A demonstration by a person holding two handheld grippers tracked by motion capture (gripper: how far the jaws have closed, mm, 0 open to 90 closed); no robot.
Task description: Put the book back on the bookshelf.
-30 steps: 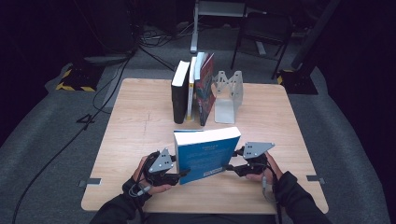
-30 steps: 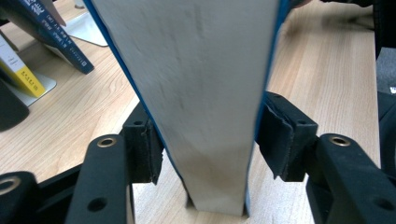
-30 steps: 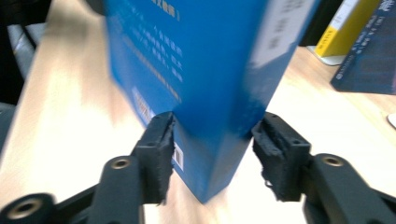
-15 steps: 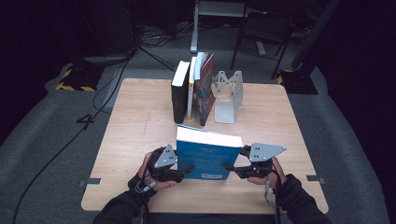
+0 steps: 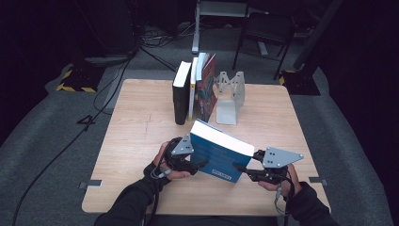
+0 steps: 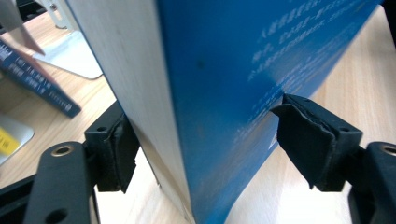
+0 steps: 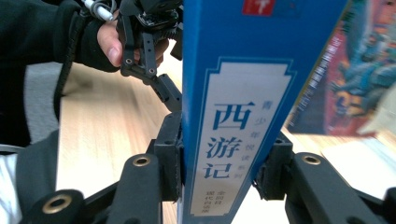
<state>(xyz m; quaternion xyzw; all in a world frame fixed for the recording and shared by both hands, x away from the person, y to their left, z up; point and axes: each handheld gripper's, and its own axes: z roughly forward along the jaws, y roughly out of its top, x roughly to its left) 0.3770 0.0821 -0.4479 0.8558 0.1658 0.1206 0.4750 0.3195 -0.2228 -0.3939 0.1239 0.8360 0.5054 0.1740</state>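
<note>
Holding: I have the thick blue paperback book gripped from both ends, raised and tilted above the near part of the pale wooden bench.
Left hand-held gripper: its jaws are clamped on the book; in the left gripper view one black pad presses the blue cover and the other sits against the far side beside the pale page edge.
Right hand-held gripper: its jaws are closed on the book's spine end; in the right gripper view both pads squeeze the blue spine with its white label of Chinese characters.
Book position: it hangs between my two hands, page block up, lower corner close above the bench, whether touching I cannot tell.
Behind it: a row of upright books stands at the far middle of the bench, a black one on the left, leaning against a grey metal bookend.
Gap: the held book is well apart from that row.
</note>
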